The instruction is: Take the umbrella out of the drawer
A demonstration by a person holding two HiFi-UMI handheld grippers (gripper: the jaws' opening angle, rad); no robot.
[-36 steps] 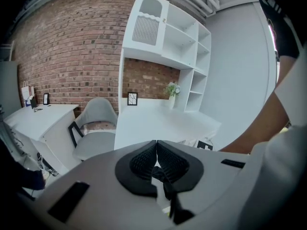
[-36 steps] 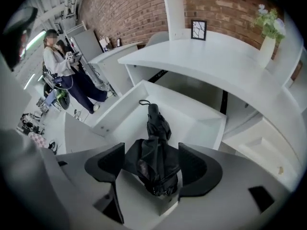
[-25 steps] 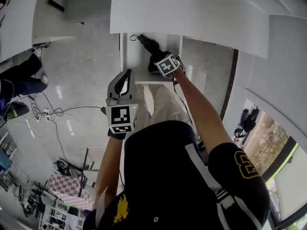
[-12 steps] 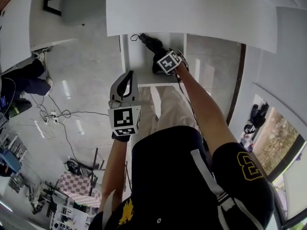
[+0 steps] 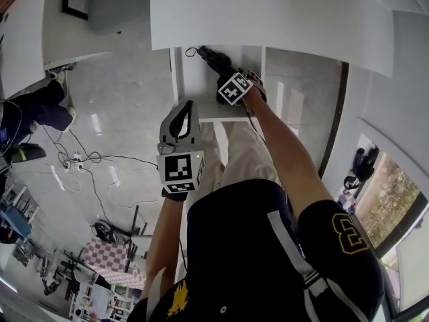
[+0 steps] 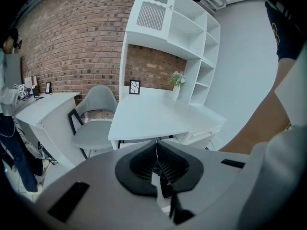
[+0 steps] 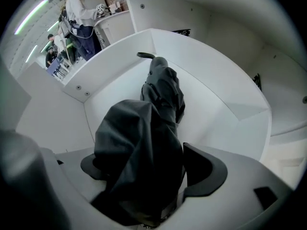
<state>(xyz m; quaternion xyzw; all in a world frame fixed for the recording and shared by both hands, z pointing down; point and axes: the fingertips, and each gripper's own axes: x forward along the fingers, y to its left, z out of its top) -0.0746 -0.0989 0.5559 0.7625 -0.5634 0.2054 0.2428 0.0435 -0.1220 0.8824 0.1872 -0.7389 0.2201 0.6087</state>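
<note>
A black folded umbrella [image 5: 213,60] lies in the open white drawer [image 5: 191,79] under the desk. My right gripper [image 5: 228,79] reaches into the drawer and is shut on the umbrella's fabric end. In the right gripper view the umbrella [image 7: 158,104] fills the gap between the jaws of the right gripper [image 7: 144,171], and its strap end [image 7: 146,55] points toward the drawer's far wall [image 7: 211,80]. My left gripper [image 5: 179,116] hovers in front of the drawer, to its left and apart from it. In its own view the left gripper [image 6: 156,147] is shut with nothing in it.
The white desk top [image 5: 268,12] overhangs the drawer. A grey chair [image 5: 114,5] stands to the left. Cables [image 5: 74,159] trail over the floor, and a person [image 5: 33,113] stands at far left. White shelves [image 6: 177,37] rise behind the desk [image 6: 158,114].
The left gripper has drifted slightly right, toward the drawer front. The right gripper stays shut on the umbrella inside the drawer, hardly moved.
</note>
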